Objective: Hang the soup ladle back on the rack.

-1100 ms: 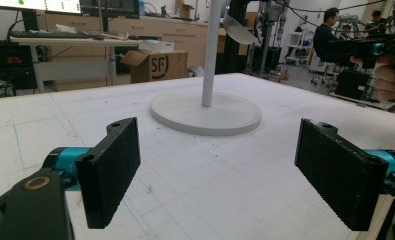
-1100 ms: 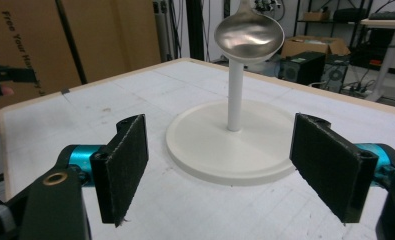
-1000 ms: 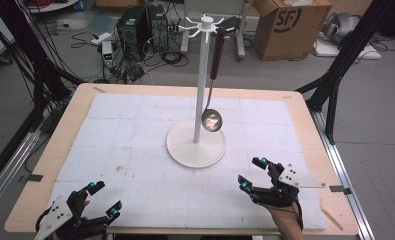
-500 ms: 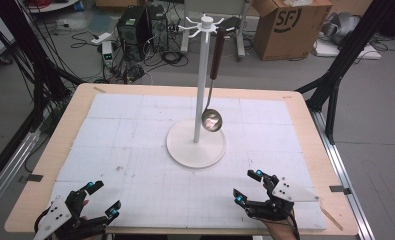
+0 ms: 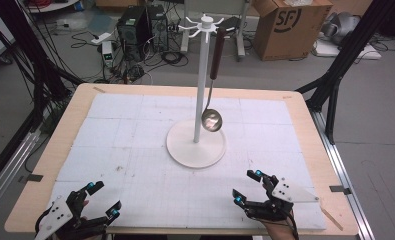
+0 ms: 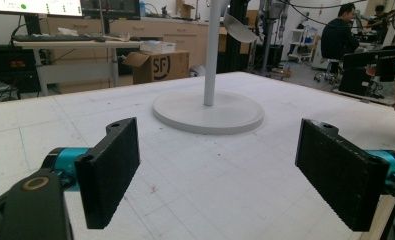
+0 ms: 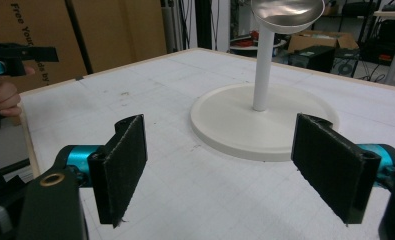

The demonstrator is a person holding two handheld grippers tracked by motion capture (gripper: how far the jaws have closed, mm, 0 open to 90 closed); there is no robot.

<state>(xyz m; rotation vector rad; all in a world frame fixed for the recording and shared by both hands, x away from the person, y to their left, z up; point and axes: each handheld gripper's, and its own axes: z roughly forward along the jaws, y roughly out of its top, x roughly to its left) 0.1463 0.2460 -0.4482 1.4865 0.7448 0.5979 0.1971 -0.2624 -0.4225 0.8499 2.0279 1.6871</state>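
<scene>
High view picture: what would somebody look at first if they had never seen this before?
Probably the tall white stand in the middle of the table, with a shiny ladle hanging from a hook at its top, its bowl dangling just above the round base. Next come the left gripper and the right gripper, each with its black jaws open, at the near edge of the table, both empty and apart from the stand.
</scene>
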